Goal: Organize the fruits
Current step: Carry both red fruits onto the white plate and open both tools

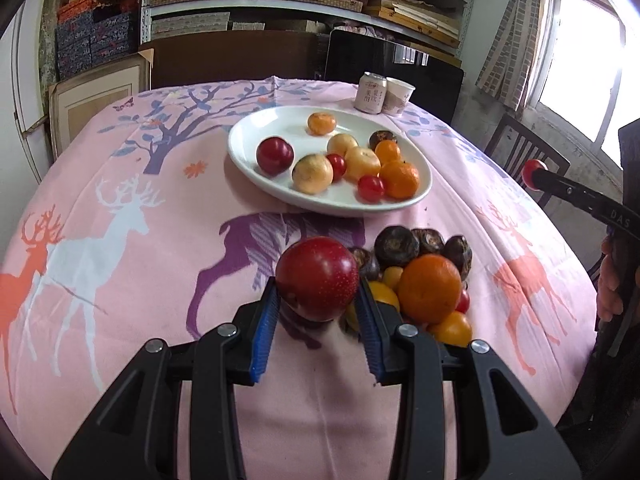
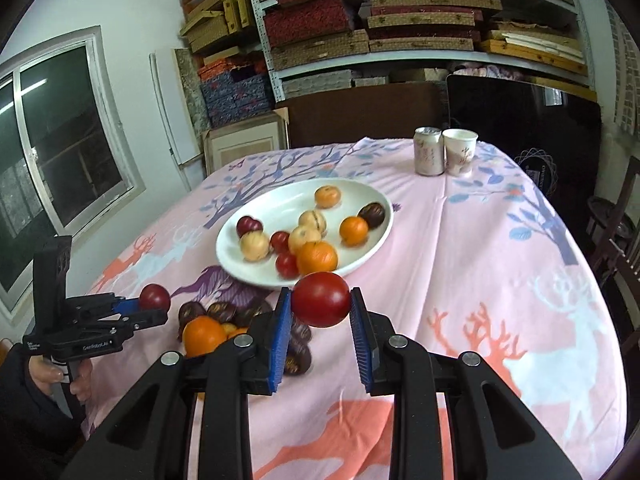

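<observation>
My left gripper (image 1: 318, 292) is shut on a dark red plum (image 1: 317, 278), held above the pink cloth beside a loose pile of fruit (image 1: 428, 280): an orange, dark water chestnuts, yellow and red cherry tomatoes. My right gripper (image 2: 321, 307) is shut on a red tomato (image 2: 321, 299), held just in front of the white oval plate (image 2: 260, 220). The plate (image 1: 256, 128) holds oranges, pale fruits, plums, cherry tomatoes and a dark chestnut. The left gripper shows in the right wrist view (image 2: 154, 304) holding its plum (image 2: 155, 297). The right gripper's tip with the tomato (image 1: 534, 173) shows in the left wrist view.
A drink can (image 2: 429, 151) and a paper cup (image 2: 459, 151) stand at the table's far side. The round table wears a pink deer-print cloth (image 2: 500, 280). Wooden chairs (image 1: 520, 152) stand on the right. Shelves of boxes (image 2: 400, 20) line the wall behind.
</observation>
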Demonstrator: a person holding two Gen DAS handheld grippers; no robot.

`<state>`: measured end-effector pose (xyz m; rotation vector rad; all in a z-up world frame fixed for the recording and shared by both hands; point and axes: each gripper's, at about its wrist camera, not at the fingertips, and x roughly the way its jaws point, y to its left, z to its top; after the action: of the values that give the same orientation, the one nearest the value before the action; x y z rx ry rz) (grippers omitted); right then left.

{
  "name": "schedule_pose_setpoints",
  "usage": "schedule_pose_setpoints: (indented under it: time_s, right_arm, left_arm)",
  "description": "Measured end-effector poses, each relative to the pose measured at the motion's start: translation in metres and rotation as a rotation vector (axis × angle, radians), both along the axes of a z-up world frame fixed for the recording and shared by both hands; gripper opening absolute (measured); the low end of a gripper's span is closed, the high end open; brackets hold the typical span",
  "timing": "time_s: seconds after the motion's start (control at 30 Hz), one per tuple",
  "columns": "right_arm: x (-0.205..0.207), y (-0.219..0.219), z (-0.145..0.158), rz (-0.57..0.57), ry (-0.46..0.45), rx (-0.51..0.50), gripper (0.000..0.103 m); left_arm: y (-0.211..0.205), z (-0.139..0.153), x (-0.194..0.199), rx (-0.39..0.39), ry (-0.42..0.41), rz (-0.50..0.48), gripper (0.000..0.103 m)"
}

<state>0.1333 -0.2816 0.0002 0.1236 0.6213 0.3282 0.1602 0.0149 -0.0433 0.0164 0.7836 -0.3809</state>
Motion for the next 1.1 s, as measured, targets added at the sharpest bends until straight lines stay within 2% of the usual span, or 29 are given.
schedule_pose_setpoints:
  time_s: [0.17, 0.27, 0.4, 0.53, 0.63, 0.7, 0.77, 0.83, 0.97, 1.1]
  right_arm:
    - [0.043, 0.001, 0.018, -0.031, -0.032, -0.018, 0.029]
    - [0.076, 0.006, 0.019, -0.046, -0.033, -0.020, 0.029]
    - [0.120, 0.020, 0.006, -0.047, 0.000, 0.006, 0.029]
    - [0.157, 0.040, -0.012, -0.030, 0.016, -0.023, 0.030]
    - [0.172, 0.050, -0.022, -0.043, 0.007, -0.073, 0.031]
    - [0.174, 0.050, -0.027, -0.047, 0.004, -0.069, 0.036]
    - [0.172, 0.045, -0.031, -0.044, 0.011, -0.056, 0.040]
    - [0.168, 0.038, -0.029, -0.054, 0.006, -0.047, 0.041]
    - [0.149, 0.027, -0.024, -0.053, 0.007, -0.017, 0.045]
    - [0.123, 0.017, -0.025, -0.074, -0.012, -0.037, 0.050]
  left_arm:
    - [-0.015, 0.033, 0.037, 0.008, -0.072, -0.021, 0.037]
    - [-0.023, 0.040, 0.072, -0.012, -0.057, -0.024, 0.037]
    - [-0.035, 0.032, 0.124, -0.028, 0.000, -0.009, 0.037]
    - [-0.051, 0.022, 0.158, -0.008, 0.020, -0.004, 0.037]
    - [-0.058, 0.012, 0.181, -0.007, 0.046, 0.005, 0.038]
    - [-0.059, 0.006, 0.189, -0.019, 0.059, 0.023, 0.042]
    - [-0.057, 0.006, 0.188, -0.029, 0.037, 0.035, 0.059]
    - [-0.055, 0.009, 0.182, -0.028, 0.014, 0.051, 0.065]
    - [-0.045, 0.018, 0.155, -0.058, -0.002, 0.040, 0.068]
    - [-0.038, 0.021, 0.101, -0.011, -0.052, 0.010, 0.075]
